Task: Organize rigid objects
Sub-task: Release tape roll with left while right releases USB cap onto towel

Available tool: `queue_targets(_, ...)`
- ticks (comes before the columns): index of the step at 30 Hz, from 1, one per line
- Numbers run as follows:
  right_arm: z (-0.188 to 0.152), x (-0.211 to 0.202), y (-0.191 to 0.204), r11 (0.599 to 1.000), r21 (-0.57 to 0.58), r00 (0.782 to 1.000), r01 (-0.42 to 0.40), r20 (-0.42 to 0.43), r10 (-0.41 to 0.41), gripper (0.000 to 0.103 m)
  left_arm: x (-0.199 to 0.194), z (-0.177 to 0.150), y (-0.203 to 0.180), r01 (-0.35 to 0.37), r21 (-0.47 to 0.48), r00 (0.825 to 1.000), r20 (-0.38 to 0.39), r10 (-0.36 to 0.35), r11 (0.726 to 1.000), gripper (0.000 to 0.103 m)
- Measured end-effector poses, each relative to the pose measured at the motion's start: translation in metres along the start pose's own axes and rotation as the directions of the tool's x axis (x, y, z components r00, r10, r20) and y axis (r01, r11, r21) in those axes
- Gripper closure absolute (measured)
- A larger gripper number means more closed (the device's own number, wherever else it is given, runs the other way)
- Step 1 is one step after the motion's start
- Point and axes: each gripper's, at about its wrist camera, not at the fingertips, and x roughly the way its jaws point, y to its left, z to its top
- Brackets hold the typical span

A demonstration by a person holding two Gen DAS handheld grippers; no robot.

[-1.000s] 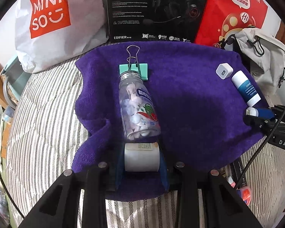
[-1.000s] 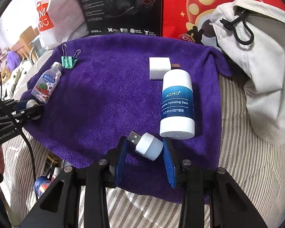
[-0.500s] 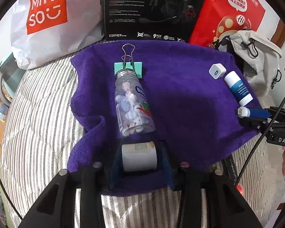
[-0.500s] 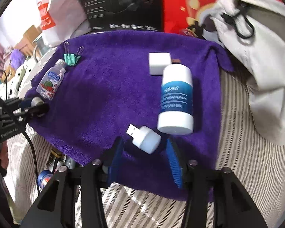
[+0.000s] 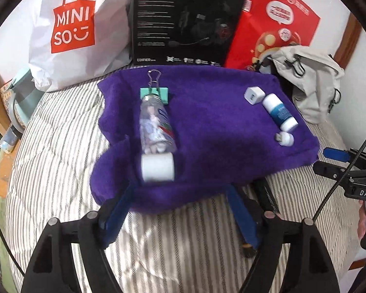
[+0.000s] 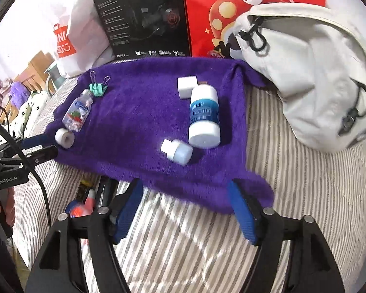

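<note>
both the left gripper [image 5: 180, 210] and right gripper [image 6: 185, 210] stood wide and empty. ahead of the left lay a white roll [image 5: 157, 168], candy bottle [image 5: 156, 127] and binder clip [image 5: 154, 94] in line; ahead of the right, a usb plug [image 6: 177, 151], lotion bottle [image 6: 204, 117] and charger cube [image 6: 187, 86]. the sorting on the purple towel [image 6: 144, 122] looked nearly done.

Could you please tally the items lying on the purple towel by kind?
Bottles: 2, the clear candy bottle and the white-and-blue balm bottle
Binder clips: 1, teal
Tape rolls: 1, white
USB chargers: 1, white cube
USB plug lights: 1, white
Total: 6
</note>
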Motion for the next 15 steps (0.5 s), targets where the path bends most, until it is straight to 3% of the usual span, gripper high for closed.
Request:
queue_targets(4, -0.022, -0.014, 0.0, 0.999, 0.037, 1.0, -0.009, 0.022, 0.008, 0.026, 0.001, -0.017, -0.015, -0.002, 0.03, 1.0, -0.022, 0.003, 1.0, 0.024)
queue_targets(10, -0.058, -0.037, -0.003, 0.996, 0.086, 0.999, 0.001, 0.052, -0.005, 0.003, 0.014, -0.039, -0.029, 0.014, 0.047, 0.999, -0.048, -0.012, 0.999, 0.024)
queue_targets(15, -0.082, -0.045, -0.004, 0.995, 0.101, 0.999, 0.014, 0.03, -0.017, 0.001, 0.022, -0.048, -0.043, 0.028, 0.052, 0.998, -0.059, -0.025, 0.998, 0.023)
